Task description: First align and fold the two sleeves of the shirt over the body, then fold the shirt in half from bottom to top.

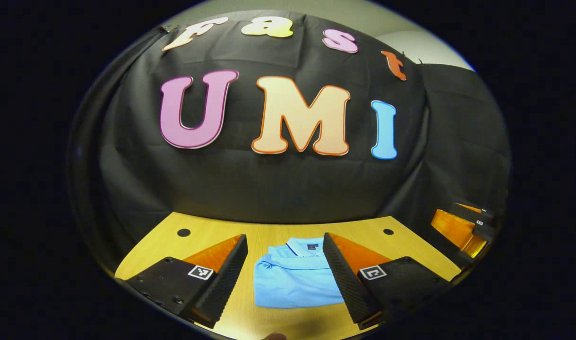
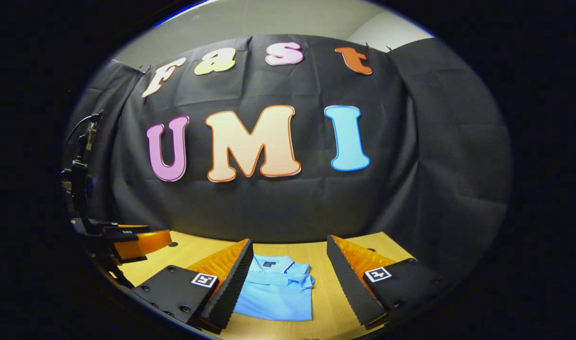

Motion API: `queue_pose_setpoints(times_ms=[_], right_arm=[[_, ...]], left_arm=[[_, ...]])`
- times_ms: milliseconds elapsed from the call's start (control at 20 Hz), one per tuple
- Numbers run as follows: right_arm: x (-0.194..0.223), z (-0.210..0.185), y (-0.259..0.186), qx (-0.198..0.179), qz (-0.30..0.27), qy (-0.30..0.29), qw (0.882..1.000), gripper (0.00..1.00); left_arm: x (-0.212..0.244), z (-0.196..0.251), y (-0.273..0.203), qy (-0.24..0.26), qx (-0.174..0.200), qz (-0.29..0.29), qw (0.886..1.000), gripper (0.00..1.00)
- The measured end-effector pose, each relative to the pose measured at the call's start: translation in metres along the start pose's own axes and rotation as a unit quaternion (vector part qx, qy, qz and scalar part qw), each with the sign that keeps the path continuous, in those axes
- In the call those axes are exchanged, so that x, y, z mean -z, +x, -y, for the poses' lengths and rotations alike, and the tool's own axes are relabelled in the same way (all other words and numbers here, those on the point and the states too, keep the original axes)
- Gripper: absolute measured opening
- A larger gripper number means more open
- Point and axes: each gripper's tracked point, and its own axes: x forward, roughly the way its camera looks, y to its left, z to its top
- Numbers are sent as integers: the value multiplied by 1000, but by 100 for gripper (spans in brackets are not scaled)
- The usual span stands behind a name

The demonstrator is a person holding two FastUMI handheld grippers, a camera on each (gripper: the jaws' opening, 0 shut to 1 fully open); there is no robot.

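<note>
A light blue polo shirt (image 1: 295, 278) lies folded into a compact rectangle on the wooden table (image 1: 278, 233), collar toward the booth wall. My left gripper (image 1: 285, 278) hovers above and in front of it, open, with nothing between its fingers. From the right gripper view the same folded shirt (image 2: 278, 288) lies low in the middle. My right gripper (image 2: 290, 285) is open too, held above the table with the shirt seen between its fingers. At the far right of the left gripper view is the right gripper (image 1: 462, 226), off to the side of the table.
The table has two small dark holes (image 1: 184, 232) near its back corners. The black cloth wall rises just behind its far edge. The left gripper and its stand (image 2: 122, 241) show at the left of the right gripper view. Bare wood surrounds the shirt.
</note>
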Motion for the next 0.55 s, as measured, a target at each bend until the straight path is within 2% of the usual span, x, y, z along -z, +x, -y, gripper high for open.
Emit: queue_pose_setpoints(times_ms=[300, 550], right_arm=[[-16, -11, -57, -18, 11, -9, 1000, 97], [-28, -24, -87, -34, 20, -15, 999, 97]], left_arm=[[-9, 23, -52, -7, 12, 22, 1000, 96], [-11, 29, -80, -1, 11, 34, 999, 96]])
